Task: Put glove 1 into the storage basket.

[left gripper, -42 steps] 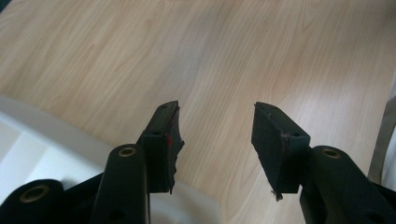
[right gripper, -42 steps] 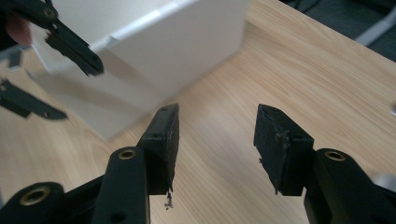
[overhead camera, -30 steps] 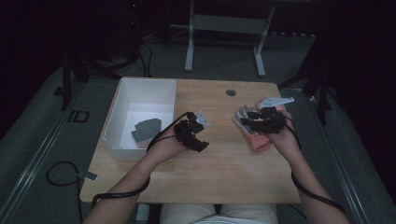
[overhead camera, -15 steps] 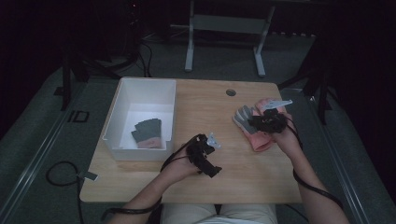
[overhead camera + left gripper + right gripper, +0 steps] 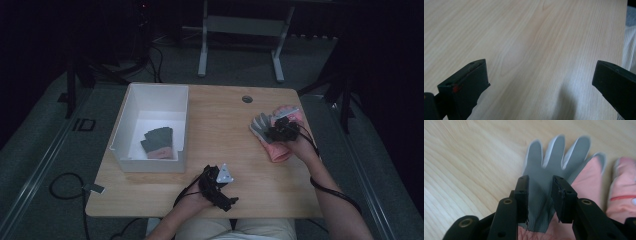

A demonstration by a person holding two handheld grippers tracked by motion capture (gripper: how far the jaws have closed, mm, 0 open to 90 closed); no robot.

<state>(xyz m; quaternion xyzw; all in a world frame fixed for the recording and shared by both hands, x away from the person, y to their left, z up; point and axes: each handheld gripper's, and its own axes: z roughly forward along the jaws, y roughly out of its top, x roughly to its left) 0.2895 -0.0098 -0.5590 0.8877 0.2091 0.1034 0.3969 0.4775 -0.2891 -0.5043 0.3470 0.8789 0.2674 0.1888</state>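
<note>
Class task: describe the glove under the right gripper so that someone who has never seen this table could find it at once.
Start at the wooden table and go to its right side, away from the white bin. There the right gripper straddles a grey glove. It is the only grey one in a pile of pink gloves.

A: Item one? 
B: Right hand-held gripper [image 5: 539, 195], black jaws narrowly parted, grey glove fabric between them; whether they pinch it, cannot tell.
A: Item two?
B: Grey glove [image 5: 554, 160], palm up, fingers pointing far, lying over a pink glove [image 5: 589, 182].
A: Others?
B: Second pink glove [image 5: 624, 192] at right; light wooden table [image 5: 469, 157] beneath.
</note>
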